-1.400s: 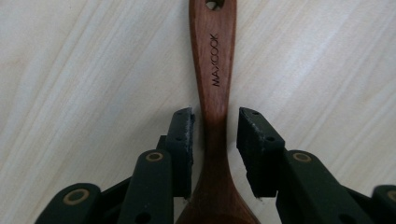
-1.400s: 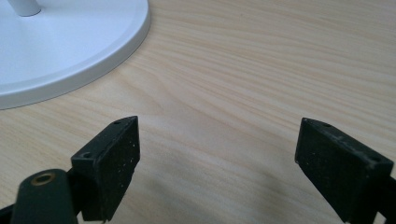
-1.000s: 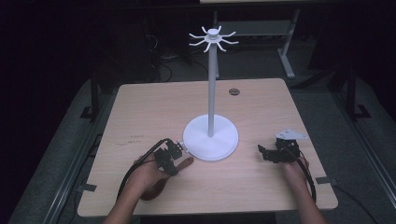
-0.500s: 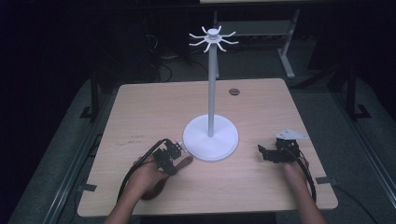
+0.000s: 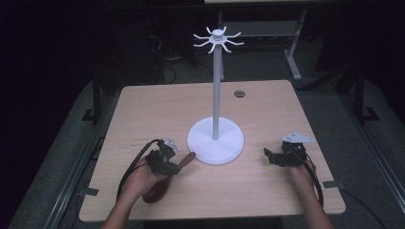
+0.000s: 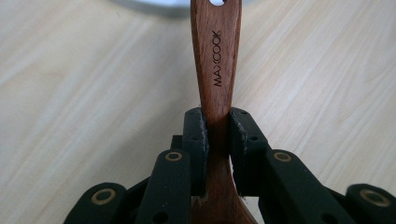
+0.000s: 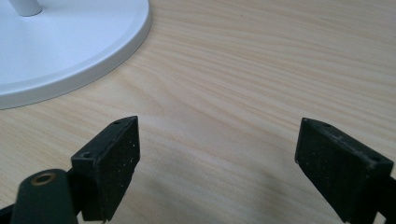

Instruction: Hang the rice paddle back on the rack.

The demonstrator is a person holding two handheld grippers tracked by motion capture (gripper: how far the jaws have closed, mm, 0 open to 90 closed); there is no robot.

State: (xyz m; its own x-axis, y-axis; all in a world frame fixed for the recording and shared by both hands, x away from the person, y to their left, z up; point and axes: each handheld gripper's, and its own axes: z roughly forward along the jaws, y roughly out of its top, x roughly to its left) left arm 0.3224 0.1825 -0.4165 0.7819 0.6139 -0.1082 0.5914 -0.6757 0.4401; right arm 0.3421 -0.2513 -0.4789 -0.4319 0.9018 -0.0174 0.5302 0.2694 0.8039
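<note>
Lifted a little and drawn toward the person, the left claw (image 5: pixel 177 162) now carries the wooden spoon (image 5: pixel 165 179); its jaws have just been closing, and in the left gripper view the two black pads (image 6: pixel 195 140) press on the narrow neck of the spoon's handle (image 6: pixel 215 60), which runs straight ahead toward the white stand (image 5: pixel 216 140). Seen from above, the spoon slants from its handle tip just beside the stand's round base down to the bowl end near the person's left hand (image 5: pixel 143 179), low over the table (image 5: pixel 258 191). The grip looks centred and firm, so picking up seems done. With a hole showing at the handle's end and hooks (image 5: pixel 218 40) at the top of the stand, hanging the spoon there is likely next. The right claw (image 5: pixel 268 155) rests wide apart with nothing between its pads, near the base's other side.
</note>
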